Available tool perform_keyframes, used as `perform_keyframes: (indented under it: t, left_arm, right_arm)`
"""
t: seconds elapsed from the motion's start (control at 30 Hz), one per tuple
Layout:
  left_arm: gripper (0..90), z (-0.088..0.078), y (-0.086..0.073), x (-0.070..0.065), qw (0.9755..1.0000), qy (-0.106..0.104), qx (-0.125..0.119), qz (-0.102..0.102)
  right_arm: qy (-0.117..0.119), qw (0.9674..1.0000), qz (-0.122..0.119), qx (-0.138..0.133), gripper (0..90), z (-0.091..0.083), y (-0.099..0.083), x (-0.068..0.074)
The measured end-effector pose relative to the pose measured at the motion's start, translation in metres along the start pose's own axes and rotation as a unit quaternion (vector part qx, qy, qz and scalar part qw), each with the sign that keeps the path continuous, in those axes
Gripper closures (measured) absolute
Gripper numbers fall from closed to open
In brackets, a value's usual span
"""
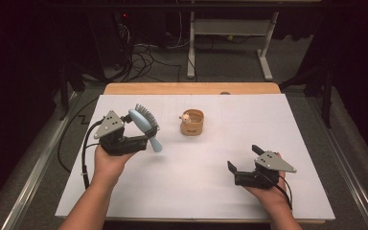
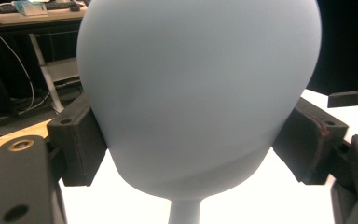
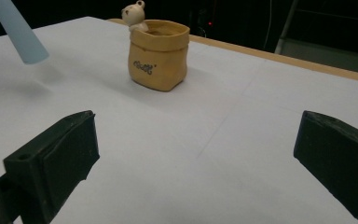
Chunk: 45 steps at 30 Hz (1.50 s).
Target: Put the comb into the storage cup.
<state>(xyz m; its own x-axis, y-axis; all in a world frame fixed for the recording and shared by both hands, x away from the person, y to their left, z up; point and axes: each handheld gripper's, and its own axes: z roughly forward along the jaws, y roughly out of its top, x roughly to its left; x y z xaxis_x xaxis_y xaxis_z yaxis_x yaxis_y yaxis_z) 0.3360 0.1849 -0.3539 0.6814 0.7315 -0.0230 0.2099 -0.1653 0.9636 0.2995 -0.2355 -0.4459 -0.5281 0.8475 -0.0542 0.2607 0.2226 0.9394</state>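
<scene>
At the left of the high view, left gripper (image 1: 141, 136) held above the white table (image 1: 196, 182), clamped on a pale blue hairbrush (image 1: 146, 125) at the wide part of its head, bristles dark and turned up and away toward the far edge, handle slanting down to the right with its tip just clear of the table. In the left gripper view, smooth rounded back of the hairbrush (image 2: 200, 93) squeezed between the two black pads, one pressing each side, thin neck dropping out at the bottom; white table below, wooden edge at left, tip of the other gripper at the far right. Near the middle of the table, toward the far side, small tan pot (image 1: 192, 122) shaped like a sack, upright, dark lettering on its front, tiny pale bear figure (image 1: 185, 116) perched at its left rim; well apart from the hairbrush and from both grippers. In the right gripper view, same pot (image 3: 158, 53) upright ahead and left of centre, bear (image 3: 134, 15) on its rim, blue handle end (image 3: 18, 35) of the hairbrush hanging at upper left over its own soft shadow. At the right, right gripper (image 1: 243, 158) low over the table near the front edge, jaws spread wide apart, nothing between them, pointing leftward toward the middle.
</scene>
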Motion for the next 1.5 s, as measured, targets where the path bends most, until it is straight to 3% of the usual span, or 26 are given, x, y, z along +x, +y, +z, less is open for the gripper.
perform_keyframes:
  t: [0.23, 0.6, 1.5]
  left_arm:
    - [20.0, 0.000, 0.000, 0.001, 1.0000, 0.003, -0.002, -0.004]
    - [20.0, 0.007, 0.003, -0.002, 0.9999, -0.004, -0.007, -0.008]
    - [20.0, 0.040, 0.037, -0.007, 0.9990, -0.031, -0.026, -0.018]
  right_arm:
    - [-0.010, 0.9999, 0.008, -0.001, 0.5, -0.007, -0.006, -0.010]
    - [-0.016, 0.9997, 0.018, -0.008, 0.5, -0.006, -0.008, -0.014]
    - [-0.016, 0.9997, 0.014, -0.009, 0.5, -0.005, -0.008, -0.014]
